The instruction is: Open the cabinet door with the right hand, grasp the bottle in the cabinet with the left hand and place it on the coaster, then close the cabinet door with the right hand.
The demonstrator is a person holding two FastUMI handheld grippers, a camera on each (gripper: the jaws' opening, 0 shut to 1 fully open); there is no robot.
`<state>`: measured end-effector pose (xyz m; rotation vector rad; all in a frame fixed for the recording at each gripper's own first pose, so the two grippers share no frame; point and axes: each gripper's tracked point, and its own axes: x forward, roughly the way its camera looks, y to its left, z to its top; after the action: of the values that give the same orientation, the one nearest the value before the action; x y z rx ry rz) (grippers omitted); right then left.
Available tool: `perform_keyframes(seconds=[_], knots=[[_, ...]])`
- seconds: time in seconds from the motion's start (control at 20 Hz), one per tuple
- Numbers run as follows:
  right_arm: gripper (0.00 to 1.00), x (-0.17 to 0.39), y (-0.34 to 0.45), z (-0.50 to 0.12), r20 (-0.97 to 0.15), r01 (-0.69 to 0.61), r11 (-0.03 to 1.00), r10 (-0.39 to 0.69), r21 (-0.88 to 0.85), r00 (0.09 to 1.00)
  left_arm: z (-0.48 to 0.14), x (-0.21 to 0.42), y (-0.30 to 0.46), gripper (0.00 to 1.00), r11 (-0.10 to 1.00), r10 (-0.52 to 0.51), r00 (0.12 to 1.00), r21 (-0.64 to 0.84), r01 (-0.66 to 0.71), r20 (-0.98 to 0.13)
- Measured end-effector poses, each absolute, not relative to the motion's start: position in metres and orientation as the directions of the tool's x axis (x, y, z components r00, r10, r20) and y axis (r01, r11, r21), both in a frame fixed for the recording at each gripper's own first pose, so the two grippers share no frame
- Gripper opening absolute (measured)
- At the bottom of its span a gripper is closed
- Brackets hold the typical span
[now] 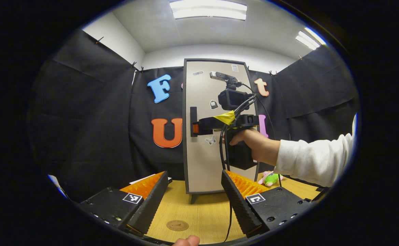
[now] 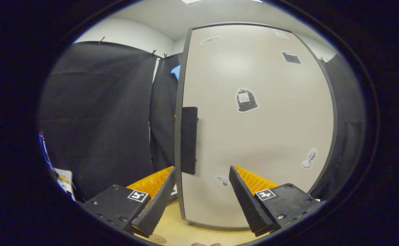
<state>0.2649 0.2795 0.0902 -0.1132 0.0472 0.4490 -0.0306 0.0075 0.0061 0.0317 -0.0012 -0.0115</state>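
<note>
Two ceiling lights (image 1: 209, 9) are shining over a booth hung with black cloth, and a pale wooden table (image 1: 202, 212) is carrying a tall cabinet whose beige door (image 1: 202, 153) is sitting closed. A round brown coaster (image 1: 177, 225) is lying on the table near the front edge, between the fingers of the left gripper (image 1: 195, 201), whose jaws are standing wide apart with nothing in them as it hangs low over the tabletop, well back from the cabinet. A small pink and green toy (image 1: 270, 178) is resting on the table to the right of the cabinet.

In the left gripper view, a hand (image 1: 257, 145) in a white sleeve (image 1: 313, 160) is reaching in from the right, holding the right gripper (image 1: 195, 128) up at the door, its tip at the dark vertical handle (image 1: 193, 118) by the door's left edge. In the right gripper view, the right gripper (image 2: 202, 191) is spread open just below and around the handle (image 2: 188, 140), and I cannot tell whether either finger is touching it. Small stickers are dotting the door's face. The bottle is out of sight behind the closed door.
</note>
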Motion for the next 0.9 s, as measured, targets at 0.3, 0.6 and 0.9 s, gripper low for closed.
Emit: perform_keyframes(seconds=[0.3, 0.6, 0.9], knots=[[0.99, 0.301, 0.314, 0.096, -0.094, -0.43, 0.894, 0.421, -0.126, 0.902, 0.005, -0.022, 0.024, 0.94, 1.0, 0.013, 1.0, 0.022, -0.013, 0.0], [0.85, 0.307, 0.331, 0.106, -0.068, -0.402, 0.901, 0.396, -0.162, 0.916, 0.001, -0.015, 0.033, 0.94, 1.0, 0.021, 1.0, 0.009, -0.021, -0.008], [0.62, 0.313, 0.329, 0.104, -0.048, -0.38, 0.911, 0.377, -0.161, 0.925, 0.003, -0.013, 0.032, 0.94, 1.0, 0.013, 1.0, 0.01, -0.013, -0.003]])
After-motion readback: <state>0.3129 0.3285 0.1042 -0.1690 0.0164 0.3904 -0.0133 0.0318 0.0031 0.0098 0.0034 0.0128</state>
